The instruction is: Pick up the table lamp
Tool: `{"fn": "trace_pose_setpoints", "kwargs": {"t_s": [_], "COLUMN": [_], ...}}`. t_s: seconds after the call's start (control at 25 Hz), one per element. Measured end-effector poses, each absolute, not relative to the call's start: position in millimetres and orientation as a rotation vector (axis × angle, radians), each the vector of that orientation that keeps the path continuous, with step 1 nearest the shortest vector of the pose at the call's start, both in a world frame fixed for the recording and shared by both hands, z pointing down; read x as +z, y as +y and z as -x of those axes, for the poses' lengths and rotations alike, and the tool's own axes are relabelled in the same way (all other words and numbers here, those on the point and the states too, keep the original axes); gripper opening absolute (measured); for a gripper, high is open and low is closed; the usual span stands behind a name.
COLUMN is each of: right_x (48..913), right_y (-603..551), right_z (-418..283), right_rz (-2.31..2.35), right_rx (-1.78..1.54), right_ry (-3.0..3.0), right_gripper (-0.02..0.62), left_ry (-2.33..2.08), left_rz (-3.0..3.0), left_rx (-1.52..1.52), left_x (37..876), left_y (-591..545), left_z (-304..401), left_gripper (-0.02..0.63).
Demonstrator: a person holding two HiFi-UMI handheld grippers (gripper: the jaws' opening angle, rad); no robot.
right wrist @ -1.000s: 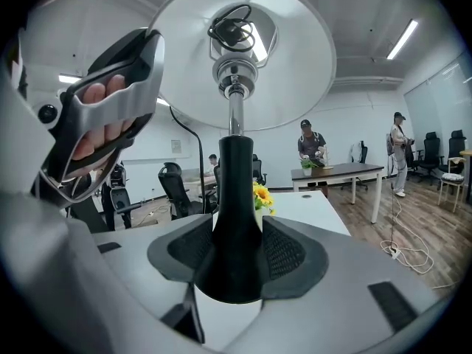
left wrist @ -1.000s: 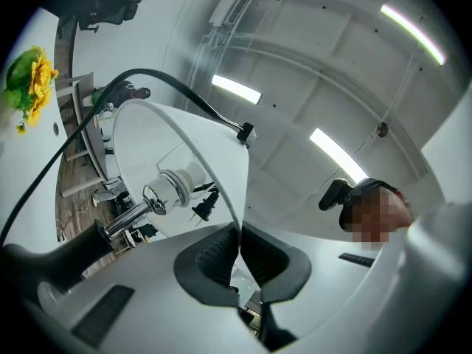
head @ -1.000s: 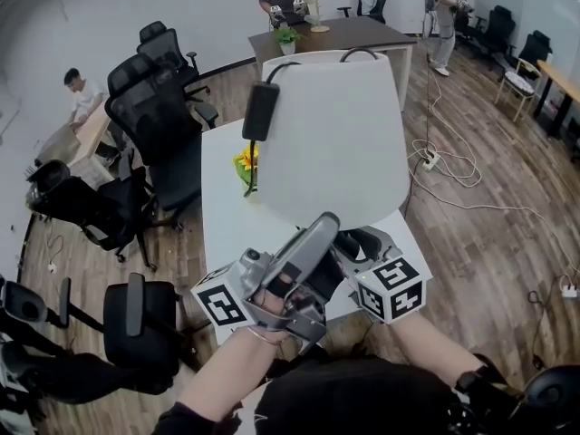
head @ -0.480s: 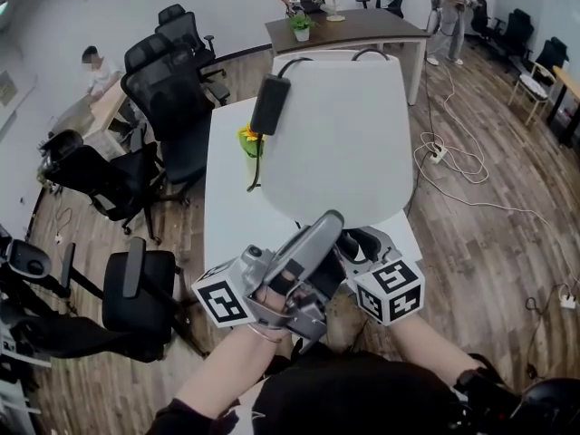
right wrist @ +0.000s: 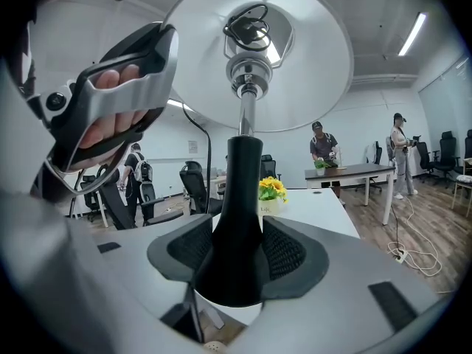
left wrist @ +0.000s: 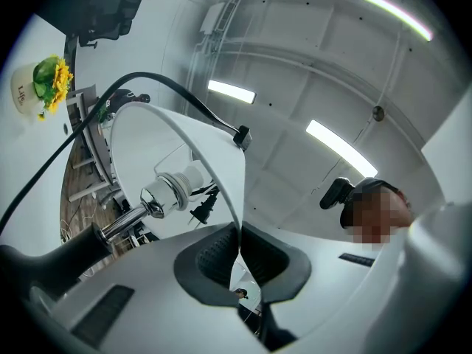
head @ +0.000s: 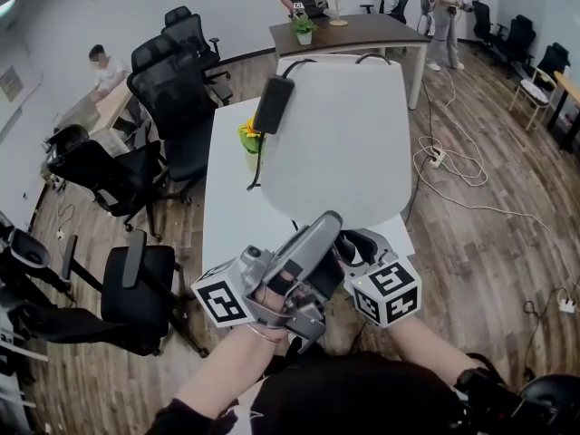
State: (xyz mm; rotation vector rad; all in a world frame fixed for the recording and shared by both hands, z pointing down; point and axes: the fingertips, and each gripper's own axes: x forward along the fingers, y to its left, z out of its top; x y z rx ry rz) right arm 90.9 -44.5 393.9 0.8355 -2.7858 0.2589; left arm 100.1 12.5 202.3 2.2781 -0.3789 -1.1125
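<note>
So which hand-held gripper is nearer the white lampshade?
Left. The left hand-held gripper is clamped on the rim of the lampshade. The right hand-held gripper grips the black stem below it.

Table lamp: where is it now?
In the head view the table lamp fills the centre over the white table, right of the flower pot, held by the left gripper and right gripper.
</note>
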Motion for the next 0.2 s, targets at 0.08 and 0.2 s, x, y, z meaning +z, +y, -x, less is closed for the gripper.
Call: {"fn": "trace_pose_setpoints", "kwargs": {"t_s": [0.08,0.2], "right_x": [393.9,392.0], "right_y": [-41.9,-38.2], "right_z": [-92.6,-94.5], "right_rz": [-0.832,-0.83], "right_rx": [0.255,0.248], "right_ry": [-2.785,-2.785], "right_gripper": [0.221,0.221], "left_ry": [-0.379,-0.377], "left_rz": [-2.278,-2.278], "left_rx": [-1.118,-1.125], "left_x": [202.3,200.0], "left_y": [15.3,19.3], "left_z": [-101.4,-103.2], "left_gripper": [0.017,0.017]}}
